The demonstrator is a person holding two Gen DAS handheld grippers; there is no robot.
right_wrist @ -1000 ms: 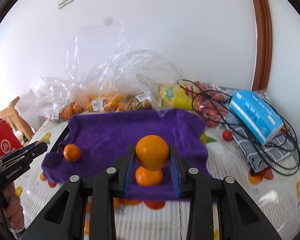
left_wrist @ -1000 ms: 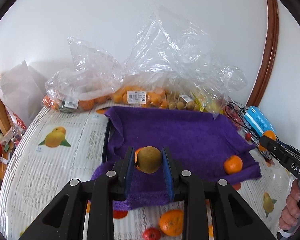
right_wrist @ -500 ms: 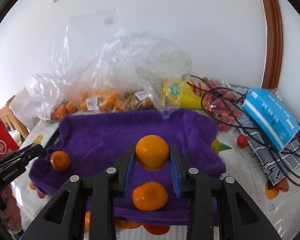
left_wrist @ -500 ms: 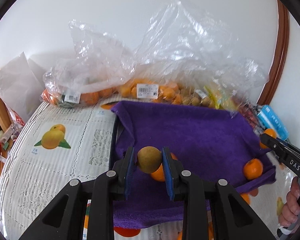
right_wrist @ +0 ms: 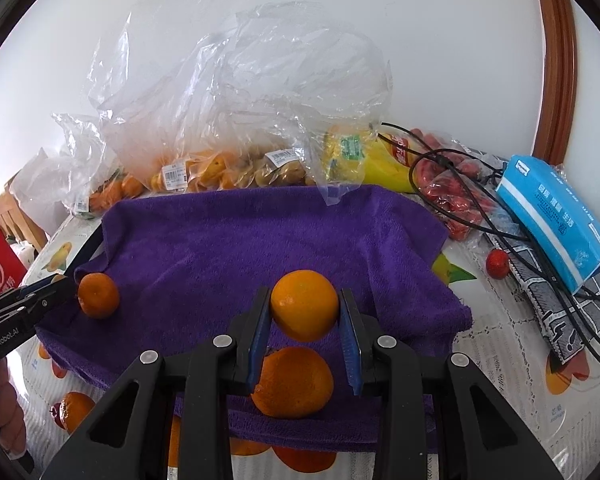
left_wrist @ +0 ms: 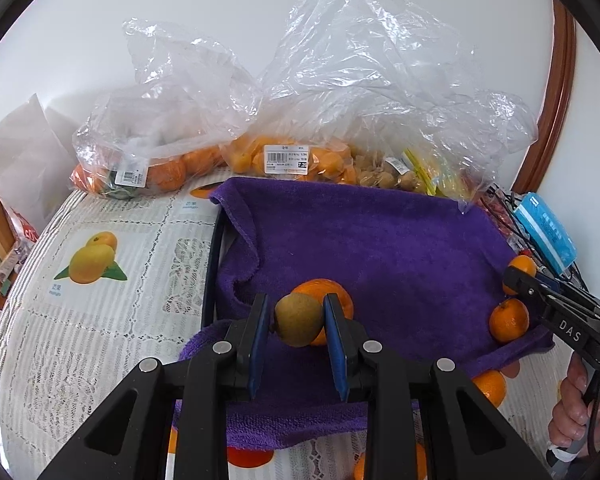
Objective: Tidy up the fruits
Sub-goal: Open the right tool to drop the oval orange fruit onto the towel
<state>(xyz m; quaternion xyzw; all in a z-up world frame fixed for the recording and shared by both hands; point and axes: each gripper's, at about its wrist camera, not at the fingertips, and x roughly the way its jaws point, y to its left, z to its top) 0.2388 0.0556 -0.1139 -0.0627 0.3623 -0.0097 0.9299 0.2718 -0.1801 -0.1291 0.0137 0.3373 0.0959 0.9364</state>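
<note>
My left gripper [left_wrist: 298, 326] is clamped on a brownish-green fruit [left_wrist: 299, 319], held above the near part of the purple towel [left_wrist: 372, 240]; just beyond it an orange [left_wrist: 332, 292] lies on the cloth, partly hidden behind my load. My right gripper [right_wrist: 305, 330] pinches a bright orange [right_wrist: 304, 305], and directly under it, near my fingers, a second orange [right_wrist: 294, 382] rests on the towel's front edge. Off to my left a small mandarin [right_wrist: 98, 295] sits on the towel beside the tip of my other gripper. Ahead of both, clear plastic bags of fruit [left_wrist: 288, 156] crowd the towel's far edge against the wall. To my right lie black cables [right_wrist: 452, 184], a blue tissue pack [right_wrist: 552, 220] and a small red fruit [right_wrist: 498, 263]. The towel's middle ahead of me lies bare, and loose oranges [left_wrist: 490, 388] sit on the tablecloth [left_wrist: 112, 320] by its near edge.
</note>
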